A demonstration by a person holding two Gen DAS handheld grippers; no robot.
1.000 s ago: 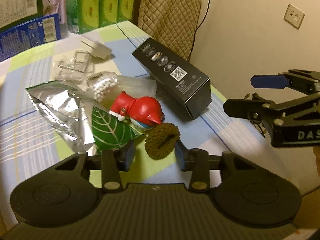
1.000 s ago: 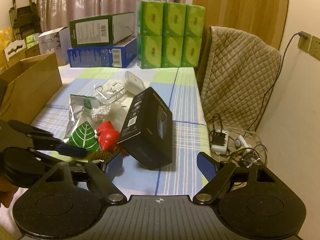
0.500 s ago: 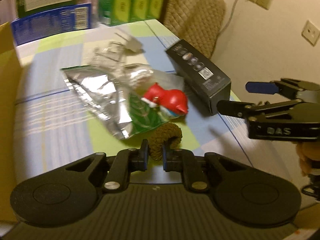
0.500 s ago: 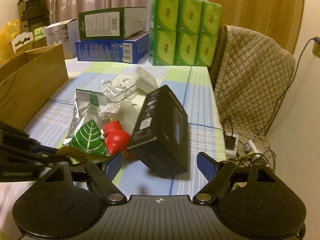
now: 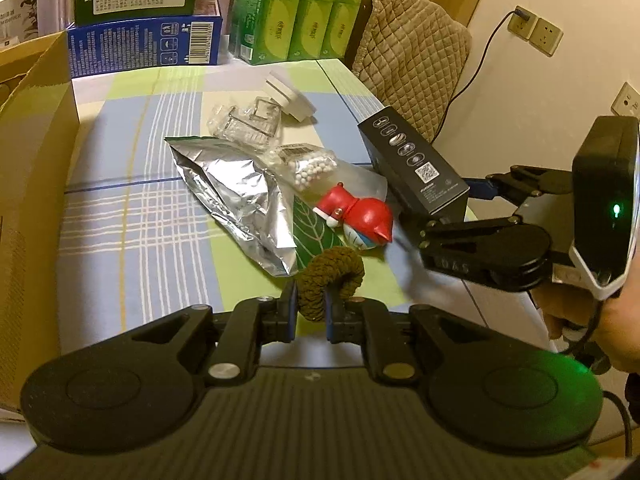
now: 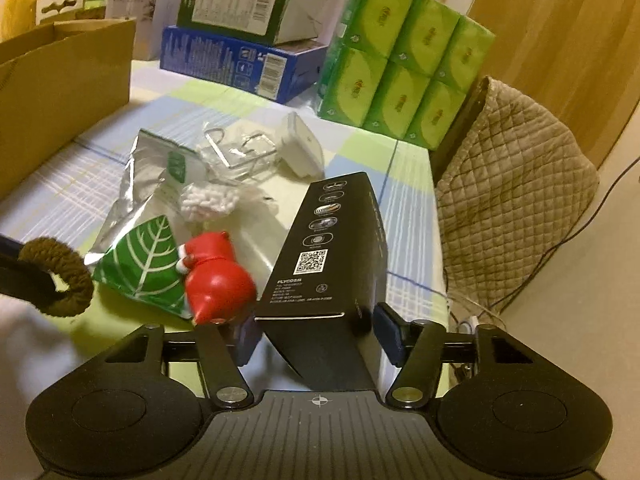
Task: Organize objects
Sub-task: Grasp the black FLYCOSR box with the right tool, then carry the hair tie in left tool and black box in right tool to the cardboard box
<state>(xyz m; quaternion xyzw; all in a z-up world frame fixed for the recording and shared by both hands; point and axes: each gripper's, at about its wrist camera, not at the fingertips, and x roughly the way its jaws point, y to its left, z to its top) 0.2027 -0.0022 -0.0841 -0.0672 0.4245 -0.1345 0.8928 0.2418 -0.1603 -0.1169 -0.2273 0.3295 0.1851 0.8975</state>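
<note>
While the brown knitted ring (image 5: 330,276) is clamped in the left hand-held gripper (image 5: 310,314) just above the counter (image 5: 132,216), a straight lift is advised so the foil bag (image 5: 236,196) behind it isn't snagged. The cardboard box (image 5: 32,168) at far left is judged the likely drop point; open counter lies between. Right hand-held gripper (image 6: 318,338) is spread around the black carton (image 6: 332,264), not yet closed; the counter edge is close on its right.

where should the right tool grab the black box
Across its two long side faces at the near end, coming in along its length. The black box is long and narrow, its short end already sits between the open right tool, and the red toy crowds its left.
</note>
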